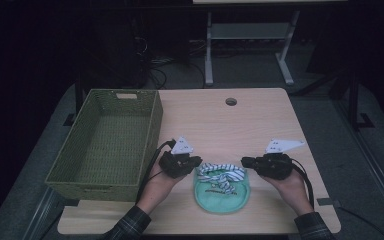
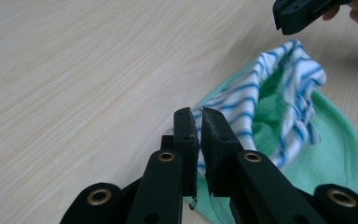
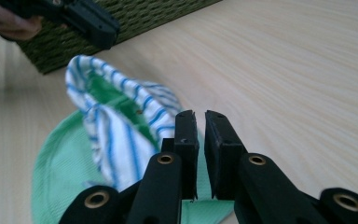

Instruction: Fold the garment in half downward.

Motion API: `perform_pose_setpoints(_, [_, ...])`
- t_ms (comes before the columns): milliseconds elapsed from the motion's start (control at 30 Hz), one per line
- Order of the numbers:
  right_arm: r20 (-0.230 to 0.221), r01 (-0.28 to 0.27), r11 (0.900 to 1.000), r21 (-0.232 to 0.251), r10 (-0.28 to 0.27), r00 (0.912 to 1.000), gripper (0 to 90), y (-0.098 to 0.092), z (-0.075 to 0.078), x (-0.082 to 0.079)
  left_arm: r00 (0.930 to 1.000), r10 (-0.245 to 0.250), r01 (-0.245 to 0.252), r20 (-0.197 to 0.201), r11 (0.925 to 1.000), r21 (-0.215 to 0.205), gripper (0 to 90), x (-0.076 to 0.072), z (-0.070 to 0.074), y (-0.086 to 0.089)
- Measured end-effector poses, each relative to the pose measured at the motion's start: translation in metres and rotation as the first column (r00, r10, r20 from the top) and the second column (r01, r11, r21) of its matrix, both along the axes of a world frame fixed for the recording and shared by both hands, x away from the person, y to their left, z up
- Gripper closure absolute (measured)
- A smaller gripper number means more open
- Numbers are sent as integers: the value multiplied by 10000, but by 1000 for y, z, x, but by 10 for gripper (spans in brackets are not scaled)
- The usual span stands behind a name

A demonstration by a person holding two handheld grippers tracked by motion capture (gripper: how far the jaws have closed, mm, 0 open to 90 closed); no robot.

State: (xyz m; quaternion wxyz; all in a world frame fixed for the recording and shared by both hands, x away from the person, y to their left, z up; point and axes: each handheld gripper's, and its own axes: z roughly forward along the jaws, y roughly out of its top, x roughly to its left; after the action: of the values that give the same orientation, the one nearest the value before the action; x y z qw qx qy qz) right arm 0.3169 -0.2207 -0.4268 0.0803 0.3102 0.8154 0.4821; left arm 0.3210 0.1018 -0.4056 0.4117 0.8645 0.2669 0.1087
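Your left gripper (image 2: 199,122) and right gripper (image 3: 200,123) flank the striped cloth (image 1: 222,173), jaws nearly closed, gripping nothing.

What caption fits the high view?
Two claws, left and right, flank a striped cloth on a green hat beside a basket.

Basket (image 1: 107,142) walls off the table's (image 1: 260,125) 9 o'clock side. Bare tabletop from 12 round to 3, plenty of room there.
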Motion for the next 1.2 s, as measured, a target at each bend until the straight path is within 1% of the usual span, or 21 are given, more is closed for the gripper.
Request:
perform_pose_setpoints(67, [-205,12,10000,-26,-13,9998,813,-1,-1,4,9999,-25,25,-98,10000,23,820,1,-2,-1])
perform_pose_setpoints(133, [-235,47,10000,67,-45,9997,807,-2,-3,6,9999,-77,79,-126,9999,117,819,4,-4,-2])
perform_pose_setpoints(167, [-327,52,10000,78,-50,9995,807,-2,-3,7,9998,-54,55,-172,10000,47,819,5,-6,-4])
perform_pose_setpoints(200, [-352,47,10000,54,-45,9994,809,-1,-4,9,9997,-111,115,-198,9997,206,819,7,-8,-5])
perform_pose_setpoints(300, [-511,-114,9997,-200,104,9986,849,6,-9,13,9987,-201,218,-463,9991,370,829,10,-16,-11])
perform_pose_setpoints(333, [-561,-222,9994,-276,207,9982,861,8,-12,14,9983,-255,277,-528,9987,417,835,9,-19,-13])
perform_pose_setpoints(367, [-711,-315,9989,-337,291,9970,872,10,-14,14,9978,-334,360,-578,9984,444,836,8,-21,-14])
perform_pose_setpoints(433, [-762,-504,9977,-464,467,9960,887,14,-18,12,9966,-461,494,-680,9977,474,848,5,-23,-15])
perform_pose_setpoints(533, [-931,-746,9964,-408,706,9932,899,18,-20,7,9943,-708,742,-799,9964,403,860,-2,-25,-16])
perform_pose_setpoints(600, [-985,-942,9947,-404,899,9911,899,18,-20,4,9927,-816,840,-892,9962,231,860,-9,-25,-16])
perform_pose_setpoints(733, [-1015,-1222,9920,-325,1183,9878,899,20,-18,-6,9884,-1188,1218,-944,9922,269,865,-20,-24,-13])
perform_pose_setpoints(767, [-950,-1273,9914,-314,1238,9877,899,20,-18,-9,9880,-1230,1262,-931,9916,294,865,-22,-24,-13])
perform_pose_setpoints(800, [-974,-1318,9910,-254,1288,9869,899,20,-18,-13,9878,-1214,1244,-973,9919,258,865,-25,-24,-13])
perform_pose_setpoints(833, [-983,-1373,9902,-244,1343,9860,899,20,-18,-15,9864,-1304,1341,-1004,9905,304,865,-26,-25,-13])
perform_pose_setpoints(900, [-1077,-1492,9880,-386,1444,9836,899,21,-20,-21,9843,-1382,1418,-1102,9896,254,865,-30,-27,-14])
perform_pose_setpoints(1000, [-1110,-1657,9854,-398,1604,9808,899,22,-23,-30,9790,-1535,1598,-1342,9864,376,865,-36,-33,-15])
perform_pose_setpoints(1033, [-1188,-1689,9848,-407,1631,9794,899,23,-25,-32,9773,-1583,1656,-1406,9853,421,865,-38,-35,-16])
perform_pose_setpoints(1067, [-1253,-1759,9831,-503,1685,9777,899,23,-26,-35,9746,-1727,1824,-1424,9815,581,865,-41,-36,-16])
perform_pose_setpoints(1133, [-1256,-1845,9804,-688,1750,9765,899,24,-28,-39,9722,-1818,1931,-1477,9789,665,865,-44,-38,-18])
perform_pose_setpoints(1167, [-1280,-1841,9808,-645,1749,9762,899,24,-29,-41,9711,-1853,1965,-1502,9784,638,865,-47,-39,-19])
perform_pose_setpoints(1200, [-1254,-1863,9806,-608,1777,9761,898,24,-30,-43,9677,-2009,2149,-1524,9732,814,864,-48,-40,-20])
